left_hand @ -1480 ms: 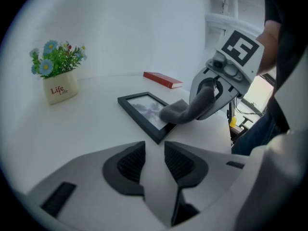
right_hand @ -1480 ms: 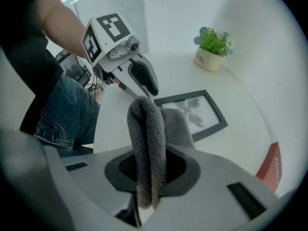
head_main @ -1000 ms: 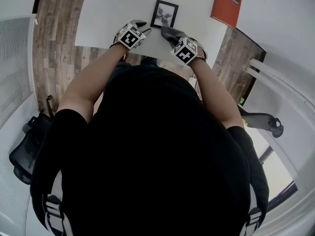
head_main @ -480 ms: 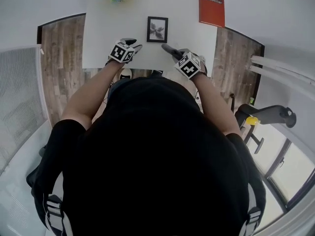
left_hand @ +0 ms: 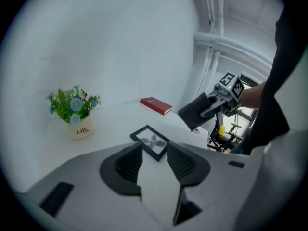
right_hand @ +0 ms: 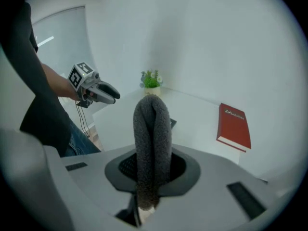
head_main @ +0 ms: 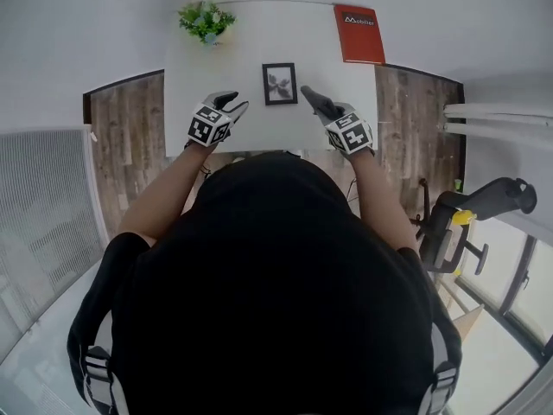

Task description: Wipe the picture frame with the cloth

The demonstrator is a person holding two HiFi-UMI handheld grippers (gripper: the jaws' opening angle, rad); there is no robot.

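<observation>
Your picture frame is small and black-edged with a grey print, and it lies flat on the white bench. It sits between both claws, touching neither. Your left claw stands wide, closing slightly, with nothing between its jaws. Your right claw clamps the folded grey cloth.

Your white desk stands with its far edge against the pale wall, and wood floor shows on either side of it. 3 things rest on it. The black picture frame lies flat near the middle, print facing up. The potted plant, with blue flowers in a cream pot, stands upright at the far left corner. The red book lies closed at the far right, well apart from the frame.
</observation>
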